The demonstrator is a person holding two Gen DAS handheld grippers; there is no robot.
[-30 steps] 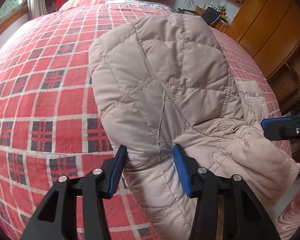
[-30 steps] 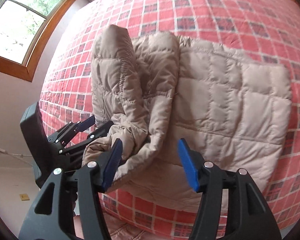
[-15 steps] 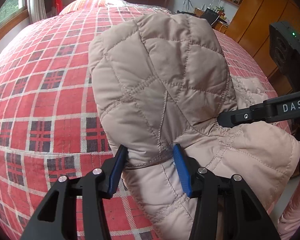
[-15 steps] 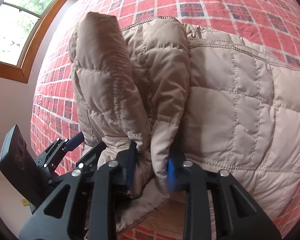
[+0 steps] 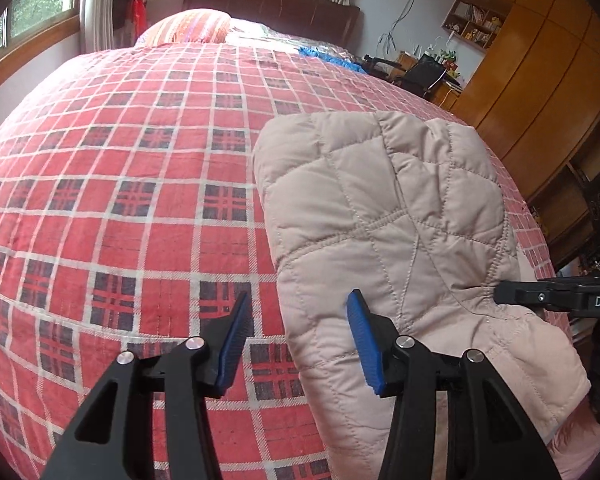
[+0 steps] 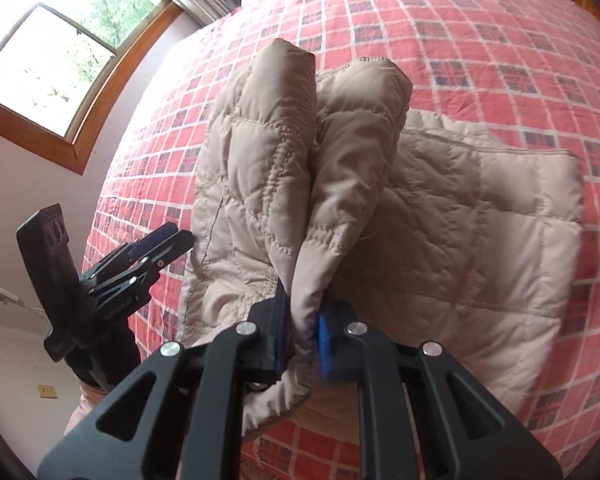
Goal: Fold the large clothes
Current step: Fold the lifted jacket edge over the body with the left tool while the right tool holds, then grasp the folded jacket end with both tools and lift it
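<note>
A bed under a red plaid bedspread (image 5: 112,184) fills both views; orange wooden wardrobes (image 5: 540,60) stand beyond its far side. The beige quilted puffer jacket (image 6: 480,220) lies near the bedspread's near edge, its folded hood and sleeve bundle (image 6: 284,168) raised, pointing toward the striped pillow (image 5: 192,24). The right gripper (image 6: 302,340) is clamped on that bundle's lower fold. The left gripper (image 5: 296,344) is spread wide, gripping nothing, one blue pad against the jacket's edge.
</note>
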